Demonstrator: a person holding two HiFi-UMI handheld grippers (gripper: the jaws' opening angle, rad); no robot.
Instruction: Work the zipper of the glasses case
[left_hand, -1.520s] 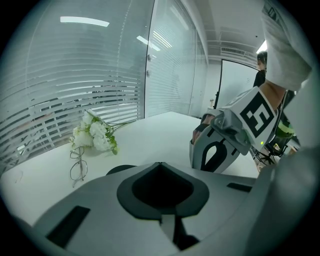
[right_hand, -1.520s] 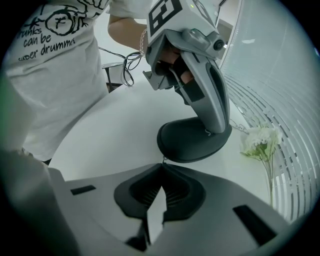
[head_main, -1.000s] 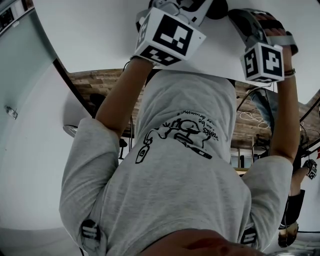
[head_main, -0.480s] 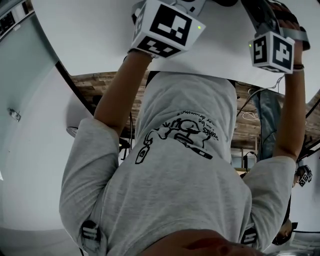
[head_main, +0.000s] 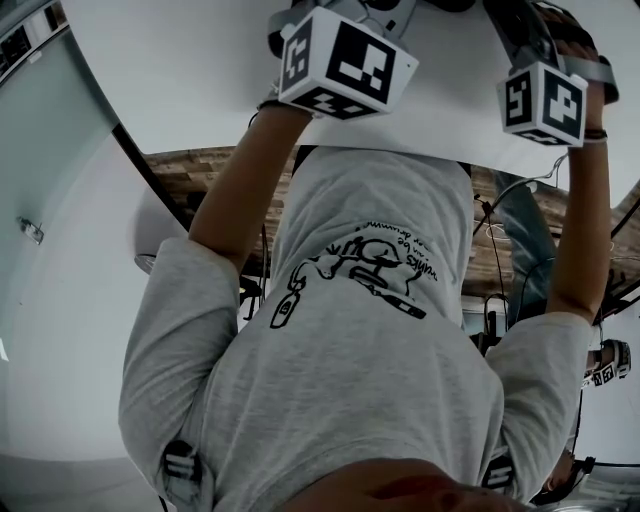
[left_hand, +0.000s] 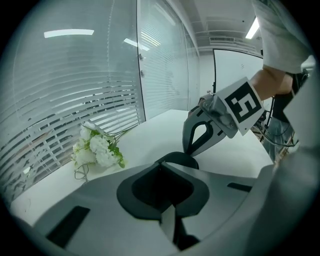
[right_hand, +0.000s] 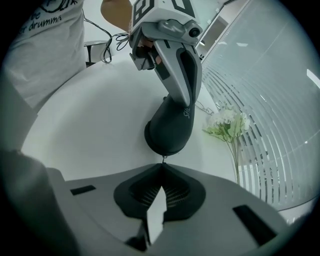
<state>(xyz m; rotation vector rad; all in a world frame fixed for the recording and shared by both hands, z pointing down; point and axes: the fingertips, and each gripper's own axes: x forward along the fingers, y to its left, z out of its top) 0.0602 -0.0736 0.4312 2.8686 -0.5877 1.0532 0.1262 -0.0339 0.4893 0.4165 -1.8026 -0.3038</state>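
Note:
A dark oval glasses case (right_hand: 170, 127) lies on the white table (right_hand: 85, 125). My left gripper (right_hand: 186, 114) comes down on its far end and is shut on it; in the left gripper view only a dark arc of the case (left_hand: 184, 159) shows past the closed left gripper (left_hand: 161, 165). My right gripper (right_hand: 162, 164) is shut on the small zipper pull (right_hand: 163, 157) at the case's near end, and the right gripper (left_hand: 189, 150) also shows there with its tips at the case. In the head view both marker cubes (head_main: 345, 62) (head_main: 545, 100) sit at the top; the jaws and case are hidden.
A bunch of white flowers (right_hand: 227, 122) (left_hand: 97, 150) lies on the table beside the case, towards a glass wall with blinds (left_hand: 75, 100). Cables (right_hand: 107, 37) trail at the table's far side. The person's grey shirt (head_main: 370, 330) fills the head view.
In the head view the right gripper's cube has shifted right and up, then held still. The left cube has rolled slightly and edged right. Both grips look unchanged.

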